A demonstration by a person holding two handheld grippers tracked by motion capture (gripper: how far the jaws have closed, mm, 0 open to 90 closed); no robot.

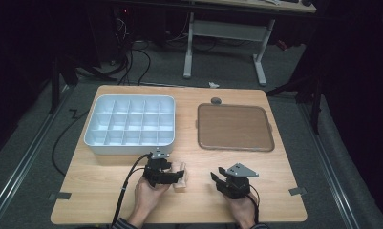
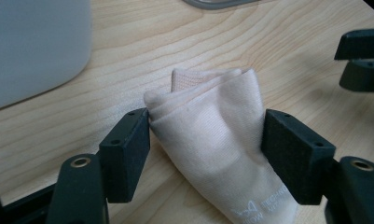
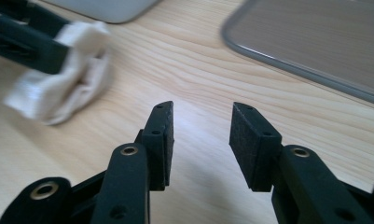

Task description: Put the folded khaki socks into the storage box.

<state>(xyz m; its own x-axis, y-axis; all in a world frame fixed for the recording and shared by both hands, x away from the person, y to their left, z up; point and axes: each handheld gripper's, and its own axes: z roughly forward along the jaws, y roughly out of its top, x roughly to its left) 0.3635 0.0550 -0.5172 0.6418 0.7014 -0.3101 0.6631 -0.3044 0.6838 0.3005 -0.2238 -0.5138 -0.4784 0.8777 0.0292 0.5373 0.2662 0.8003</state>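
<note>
Left gripper view: left claw (image 2: pixel 205 135) spread around soft folded sock (image 2: pixel 212 135); right claw (image 3: pixel 201 135) open, holding nothing

1. Bare table (image 1: pixel 98 191) along the near edge, left of the left gripper (image 1: pixel 172 175).
2. A sock (image 1: pixel 180 177) lies between that gripper's jaws, blocking the near middle.
3. Open gap between sock and right gripper (image 1: pixel 217 177) (bare wood).
4. Far half crowded: bin (image 1: pixel 130 143) left, tray (image 1: pixel 235 146) right, with a bare lane between them.
</note>
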